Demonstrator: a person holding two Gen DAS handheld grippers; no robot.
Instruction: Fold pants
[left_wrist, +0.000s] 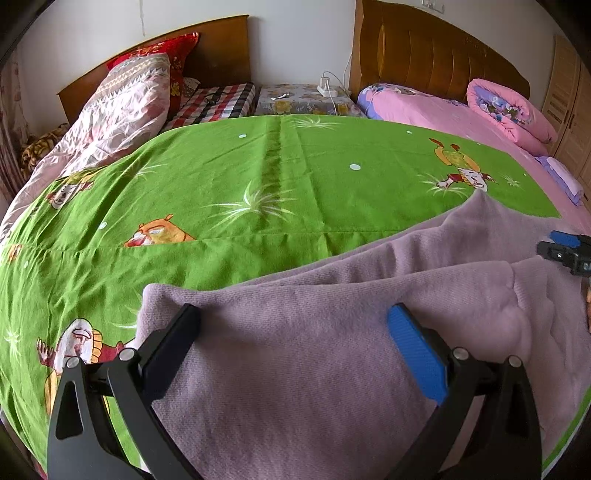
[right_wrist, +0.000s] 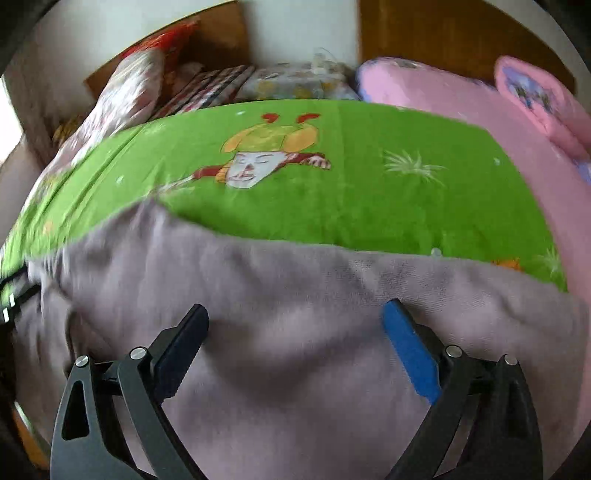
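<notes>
Right gripper (right_wrist: 295, 328) wide open, empty, over pants (right_wrist: 295, 302). Left gripper (left_wrist: 295, 325) likewise, near left end. Between folds; next: grasp far edge.

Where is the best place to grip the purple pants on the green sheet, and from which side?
Probably the near left corner of the pants, approached from the left: its edge lies free on the green sheet, close to the open left gripper.

Plain lilac pants (left_wrist: 332, 350), bright green cartoon-print sheet (left_wrist: 221, 177), pink quilt (left_wrist: 424, 110), red-and-black checked cloth (left_wrist: 221, 101)
</notes>
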